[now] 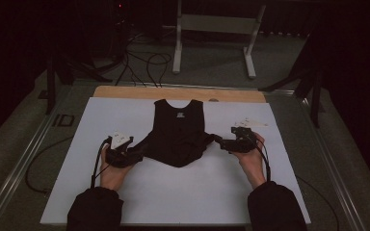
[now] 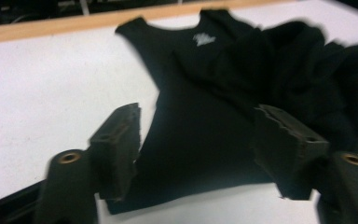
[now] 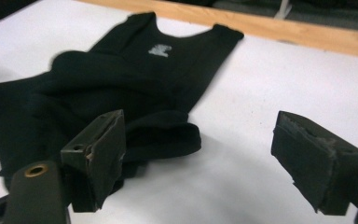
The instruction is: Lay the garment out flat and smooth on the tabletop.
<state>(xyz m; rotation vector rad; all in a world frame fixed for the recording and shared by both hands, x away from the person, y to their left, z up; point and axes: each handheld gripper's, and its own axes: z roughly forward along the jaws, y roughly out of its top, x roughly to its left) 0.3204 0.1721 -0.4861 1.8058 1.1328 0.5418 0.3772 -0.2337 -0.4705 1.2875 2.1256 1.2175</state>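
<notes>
High view | my left tongs [image 1: 134, 153] and right tongs [image 1: 220, 141] gape, nothing clamped | black vest [image 1: 178, 132] hem bunched on desk [image 1: 125, 192], folding unfinished

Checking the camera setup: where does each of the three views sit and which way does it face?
High view: above the person's side, looking forward and down on the white table; both hands, sleeves, left gripper and right gripper show.
Left gripper view: rides the left gripper, looking along its open jaws at the black tank top.
Right gripper view: rides the right gripper, jaws open, facing the top's bunched hem.
All three views share the tank top's light neck label.
</notes>
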